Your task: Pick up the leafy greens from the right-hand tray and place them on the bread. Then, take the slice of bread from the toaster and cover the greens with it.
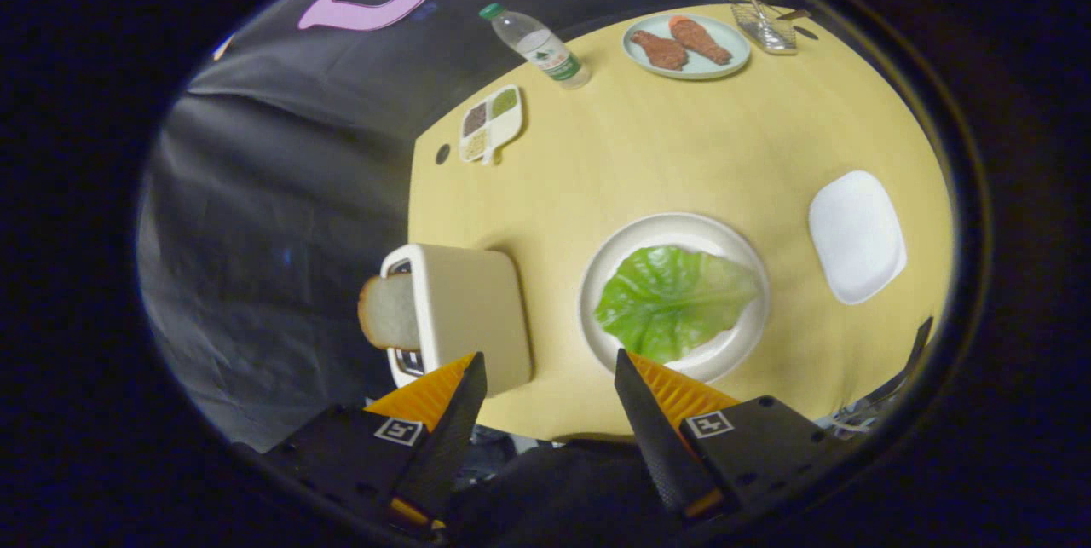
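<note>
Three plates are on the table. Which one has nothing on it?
The white rounded-square plate, beyond the open gripper. The round plate beside it holds the green leaf; the far pale-blue plate holds two brown food pieces.

Gripper (550, 369): two wedge-shaped, ribbed fingers on dark blocky mounts. Each mount carries a small square marker tag; round screw holes show on one.

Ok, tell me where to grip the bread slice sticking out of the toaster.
Take the pale bread slice by its exposed rounded top, fingers on its two flat faces, coming in line with the slot of the cream toaster. The lower part sits inside. The hand-held gripper is open, holding nothing.
</note>
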{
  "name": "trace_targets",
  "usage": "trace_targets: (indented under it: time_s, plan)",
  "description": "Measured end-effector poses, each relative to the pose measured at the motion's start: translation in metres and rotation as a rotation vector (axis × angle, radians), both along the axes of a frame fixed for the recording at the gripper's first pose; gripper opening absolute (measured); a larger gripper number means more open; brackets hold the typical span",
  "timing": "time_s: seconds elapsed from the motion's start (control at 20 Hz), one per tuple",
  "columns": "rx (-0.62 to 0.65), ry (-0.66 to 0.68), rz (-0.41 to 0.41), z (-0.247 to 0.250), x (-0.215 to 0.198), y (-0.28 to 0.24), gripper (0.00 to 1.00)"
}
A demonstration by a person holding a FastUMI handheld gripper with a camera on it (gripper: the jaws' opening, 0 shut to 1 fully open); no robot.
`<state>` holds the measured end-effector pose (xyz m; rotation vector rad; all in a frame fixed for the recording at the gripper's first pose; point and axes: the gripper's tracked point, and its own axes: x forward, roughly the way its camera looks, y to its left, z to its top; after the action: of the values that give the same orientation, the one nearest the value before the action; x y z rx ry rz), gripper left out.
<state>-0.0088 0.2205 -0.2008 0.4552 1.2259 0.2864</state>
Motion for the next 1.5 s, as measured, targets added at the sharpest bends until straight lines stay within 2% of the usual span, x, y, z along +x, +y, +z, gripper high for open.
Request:
trace_targets:
  time_s: [0.2,0.55,0.8,0.9,1.05,1.3,1.35,1.45,1.5]
  plan:
    - [0.086,0.012,-0.034,0.026,0.008,0.07,0.95]
    - [0.128,-0.014,0.107,0.033,0.014,0.179,0.95]
    - [0.059,-0.035,0.113,0.001,0.03,0.2,0.95]
    - [0.023,-0.031,0.128,-0.01,0.028,0.2,0.87]
    - [0.003,-0.039,0.152,-0.021,0.024,0.204,0.87]
    - [-0.062,-0.058,0.177,-0.034,0.026,0.191,0.54]
    - [-0.084,-0.063,0.187,-0.035,0.024,0.183,0.54]
    - [-0.101,-0.059,0.171,-0.04,0.024,0.174,0.26]
    - [-0.093,-0.047,0.171,-0.04,0.021,0.174,0.22]
